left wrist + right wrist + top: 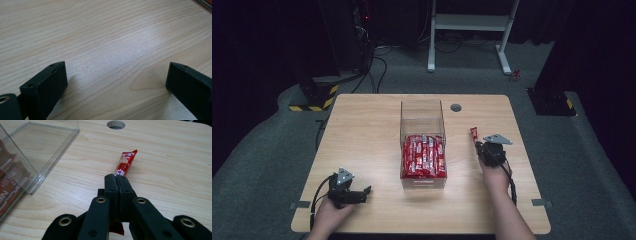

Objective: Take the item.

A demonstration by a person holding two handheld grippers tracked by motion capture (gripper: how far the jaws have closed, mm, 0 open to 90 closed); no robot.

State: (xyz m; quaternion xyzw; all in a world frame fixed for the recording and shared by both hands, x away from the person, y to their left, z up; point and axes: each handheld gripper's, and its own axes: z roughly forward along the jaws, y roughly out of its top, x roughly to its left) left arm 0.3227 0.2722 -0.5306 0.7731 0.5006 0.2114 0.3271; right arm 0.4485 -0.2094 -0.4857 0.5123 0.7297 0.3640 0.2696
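Clenched on a slim red sachet (126,163), the fingers (111,187) of the right gripper (490,150) press flat together, with the sachet's printed end sticking out beyond their tips and its other end showing below them in the right gripper view. That sachet slants just above the wooden desk (362,120), to the right of the clear plastic box (422,117) and apart from it, with the round grommet hole (456,107) farther back. In the high view the person's right hand (495,176) holds the gripper over the right half of the desk. Inside the box, a packed layer of matching red sachets (424,156) fills the near half, while the far half stands bare. At the front left of the desk the left gripper (346,189) sits low in the left hand (330,214), well apart from the box; its fingers (47,85) are released and spread wide, nothing between them but bare wood grain. A cable trails from each gripper toward the person.
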